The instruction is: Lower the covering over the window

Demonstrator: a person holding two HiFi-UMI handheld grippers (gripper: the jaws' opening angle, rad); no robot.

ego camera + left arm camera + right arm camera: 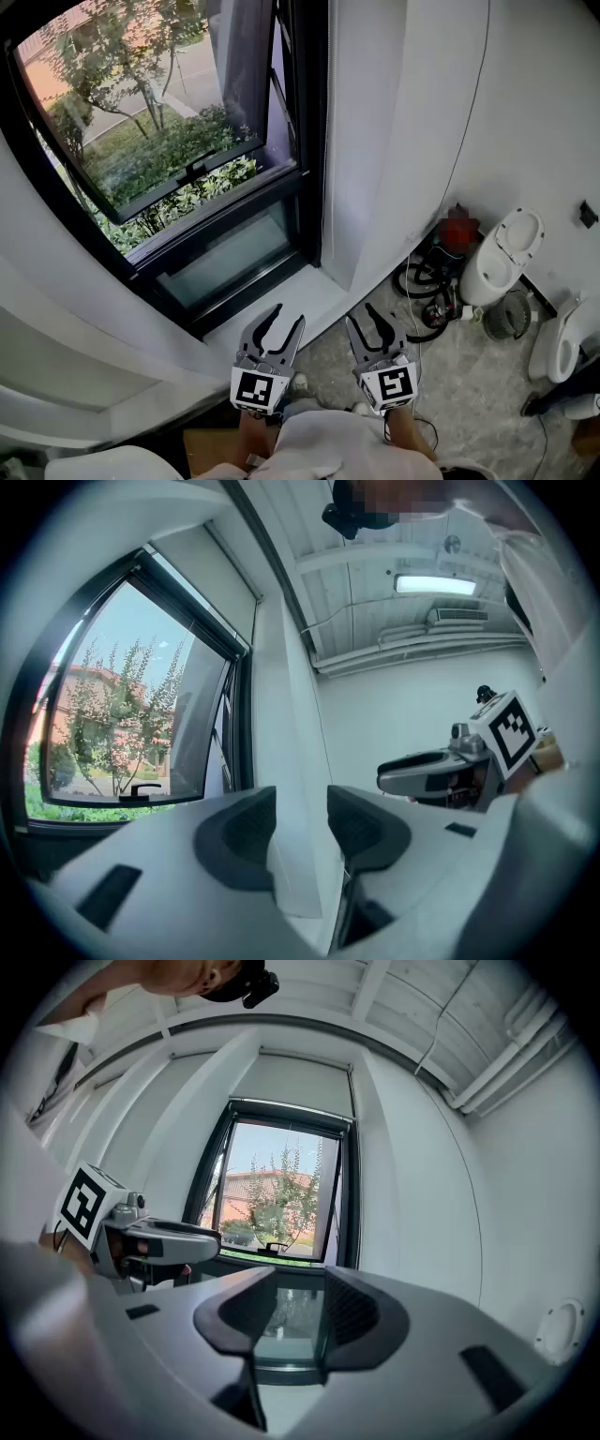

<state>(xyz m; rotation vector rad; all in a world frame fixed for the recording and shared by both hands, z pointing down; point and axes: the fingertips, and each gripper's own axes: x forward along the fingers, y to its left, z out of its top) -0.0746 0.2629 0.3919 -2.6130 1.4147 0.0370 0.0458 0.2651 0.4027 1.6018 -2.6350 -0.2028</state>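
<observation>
Left gripper (pixel 289 315), right gripper (pixel 359 314): both released, empty, near the sill. Roller blind (pixel 291 1079): rolled high above window (pixel 277 1204). Hazard: long upward reach; thin hem may slip from the jaws.

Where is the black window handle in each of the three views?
Head view: handle, upper left quarter.
Left gripper view: handle, left, below mid-height.
Right gripper view: handle, centre, slightly below mid-height.
Shared landmark: tree outside, behind the handle.
</observation>
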